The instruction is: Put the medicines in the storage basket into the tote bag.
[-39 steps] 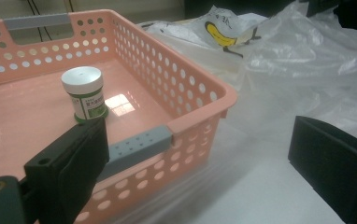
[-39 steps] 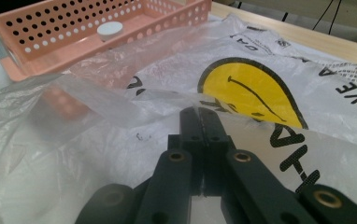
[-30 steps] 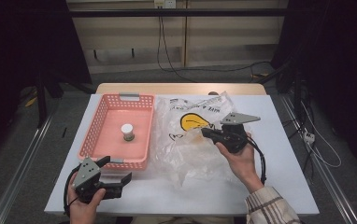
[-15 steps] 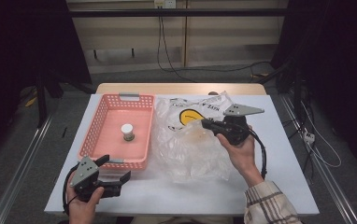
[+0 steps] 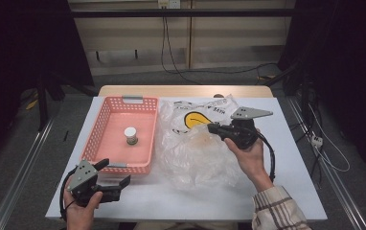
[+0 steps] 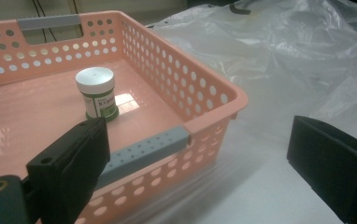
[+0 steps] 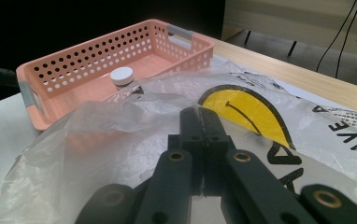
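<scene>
A crumpled clear plastic bag with a yellow smiley print lies on the white table, right of a pink perforated basket. Inside the basket stands a small jar with a white lid and green label. My right gripper hovers over the bag's upper part and points left. Its jaws are shut together, and I see nothing between them. My left gripper is held low at the table's front left, just in front of the basket's near corner. It stands wide open and empty.
The basket has grey handles at both ends. A bare wooden strip runs along the table's far edge. Cables hang behind the table, and white tabletop shows in front of the bag.
My right gripper has moved away from the person, farther back over the bag, jaws still shut. The left gripper has barely shifted.
</scene>
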